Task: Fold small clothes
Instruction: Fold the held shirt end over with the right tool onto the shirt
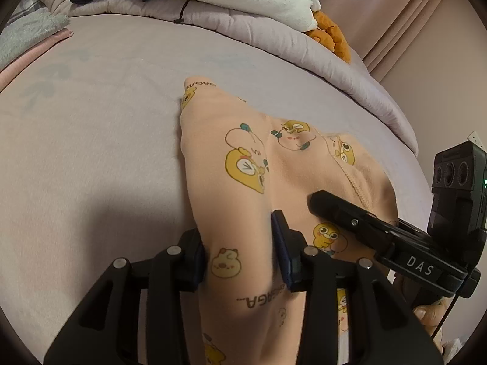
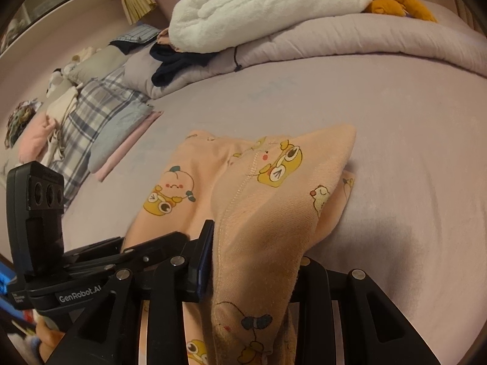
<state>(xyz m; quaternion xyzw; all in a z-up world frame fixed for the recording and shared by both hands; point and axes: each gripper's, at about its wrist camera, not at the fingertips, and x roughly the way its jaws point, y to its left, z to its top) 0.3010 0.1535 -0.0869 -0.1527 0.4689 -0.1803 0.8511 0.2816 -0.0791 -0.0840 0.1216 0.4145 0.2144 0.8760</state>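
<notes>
Basically soft, light, floppy peach garment (image 1: 231, 164) — left gripper (image 1: 240, 246) clenched on near fold, right gripper (image 2: 252, 258) likewise; best gripped at edges — drapes easily over bed (image 1: 91, 152).

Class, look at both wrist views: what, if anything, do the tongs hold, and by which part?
Both hold the peach printed garment. The left tongs pinch a raised fold of it; the right tongs pinch another fold beside a stitched seam.

Little peach garment (image 1: 240, 182) with yellow cartoon duck prints, bunched and partly lifted off the bed, its near edges pulled up into ridges, far end lying flat.
</notes>
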